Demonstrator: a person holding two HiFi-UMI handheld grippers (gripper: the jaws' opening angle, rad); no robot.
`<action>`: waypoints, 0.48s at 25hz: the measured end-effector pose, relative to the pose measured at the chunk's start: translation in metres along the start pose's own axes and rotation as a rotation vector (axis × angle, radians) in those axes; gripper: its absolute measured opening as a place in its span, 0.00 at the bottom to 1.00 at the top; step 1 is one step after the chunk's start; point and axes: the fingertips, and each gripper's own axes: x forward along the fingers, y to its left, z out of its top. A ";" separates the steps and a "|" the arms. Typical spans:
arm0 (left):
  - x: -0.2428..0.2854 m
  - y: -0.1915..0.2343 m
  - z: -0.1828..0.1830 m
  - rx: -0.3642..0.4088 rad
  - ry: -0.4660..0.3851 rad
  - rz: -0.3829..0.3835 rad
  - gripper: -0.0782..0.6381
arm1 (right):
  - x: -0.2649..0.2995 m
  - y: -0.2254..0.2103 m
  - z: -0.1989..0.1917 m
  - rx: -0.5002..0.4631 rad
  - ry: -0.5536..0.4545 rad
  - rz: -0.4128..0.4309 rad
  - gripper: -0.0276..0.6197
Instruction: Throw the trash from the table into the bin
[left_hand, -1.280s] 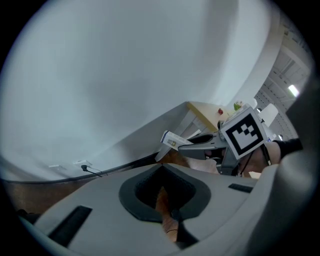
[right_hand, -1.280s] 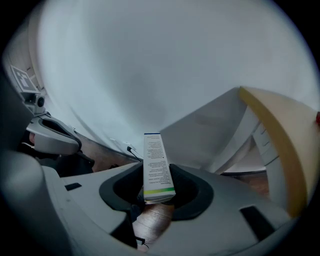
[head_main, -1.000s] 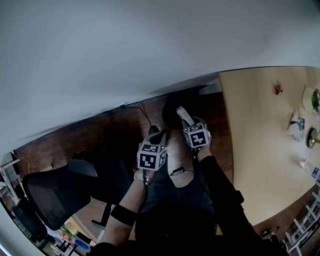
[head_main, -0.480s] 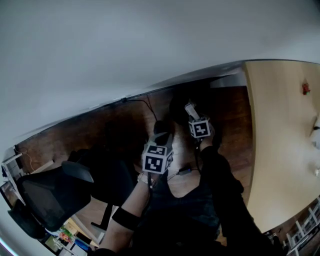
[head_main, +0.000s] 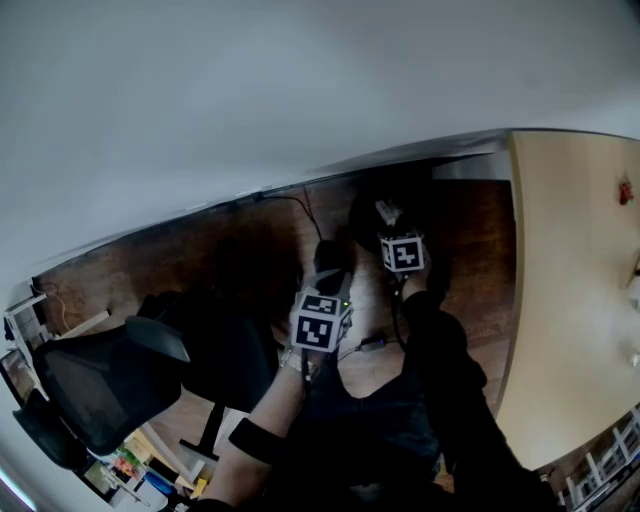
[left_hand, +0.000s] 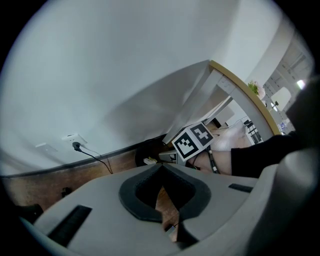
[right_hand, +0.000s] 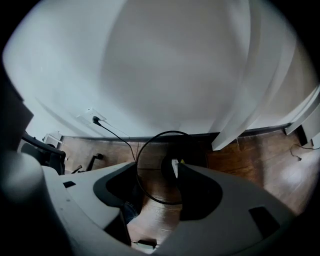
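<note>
A black round bin (head_main: 372, 215) stands on the wood floor by the wall. In the right gripper view its rim (right_hand: 166, 132) rings the space below my jaws. My right gripper (head_main: 389, 218) points down over it, and its jaws have just been opening. They stand apart, and a white scrap of trash (right_hand: 174, 168) shows at the tip of the right jaw, inside the rim, with no pad pressing on it. The scrap (head_main: 387, 211) also shows pale against the bin's dark mouth. My left gripper (head_main: 331, 257) hangs beside the bin, jaws together and empty (left_hand: 161, 171).
The light wooden table (head_main: 570, 300) runs along the right, with a small red item (head_main: 626, 192) on it. Its white leg (right_hand: 235, 125) stands just right of the bin. A black office chair (head_main: 100, 385) is at the left. A cable runs from a wall socket (right_hand: 95, 119).
Both grippers have sunk toward the floor, the right one right over the bin. The right jaws have spread wider, and the white scrap no longer sticks out clamped between them.
</note>
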 end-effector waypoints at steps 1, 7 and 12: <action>-0.003 -0.001 0.001 0.002 0.000 0.004 0.12 | -0.008 0.004 0.000 0.002 -0.010 0.009 0.45; -0.037 -0.023 0.017 0.018 -0.020 -0.015 0.12 | -0.090 0.033 0.007 -0.033 -0.105 0.072 0.45; -0.079 -0.050 0.040 0.072 -0.065 -0.041 0.12 | -0.191 0.065 0.011 -0.067 -0.128 0.130 0.45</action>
